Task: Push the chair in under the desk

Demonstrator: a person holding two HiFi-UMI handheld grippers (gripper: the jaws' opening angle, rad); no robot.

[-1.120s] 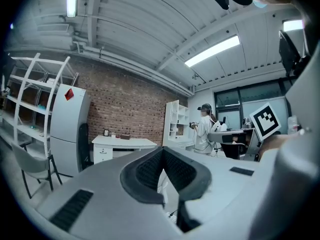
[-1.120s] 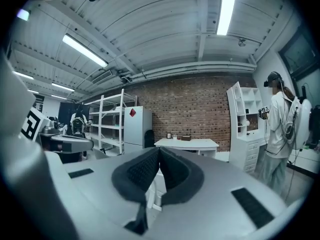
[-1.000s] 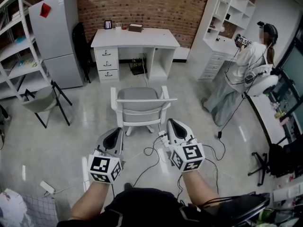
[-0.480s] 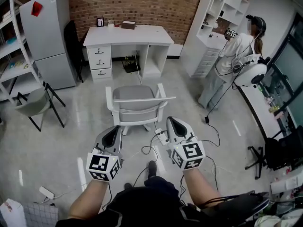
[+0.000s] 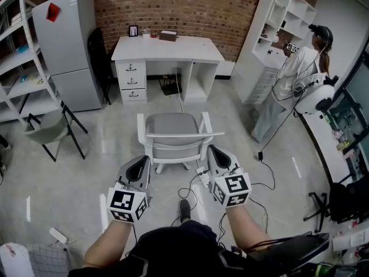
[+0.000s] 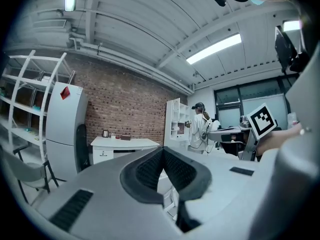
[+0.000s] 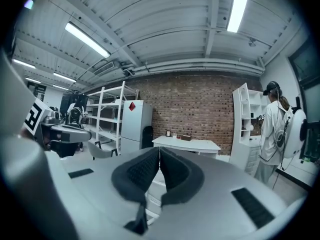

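Observation:
A white chair with a grey seat (image 5: pixel 173 135) stands in the middle of the floor, its back towards me. It stands apart from the white desk (image 5: pixel 167 49) against the brick wall. My left gripper (image 5: pixel 139 165) is shut and empty, just short of the chair's back on the left. My right gripper (image 5: pixel 216 154) is shut and empty too, close beside the chair's right rear corner. The desk (image 6: pixel 122 143) shows small beyond the shut jaws in the left gripper view, and the desk (image 7: pixel 186 143) shows in the right gripper view.
A grey fridge (image 5: pixel 68 45) and a black chair (image 5: pixel 99 56) stand left of the desk. A grey folding chair (image 5: pixel 51 128) is at the left. Cables and a power strip (image 5: pixel 202 178) lie on the floor behind the chair. A person (image 5: pixel 291 88) stands by white shelves (image 5: pixel 271 36) at the right.
Both grippers have moved forward towards the chair's back. The right one now sits beside its right rear corner. Both stay shut.

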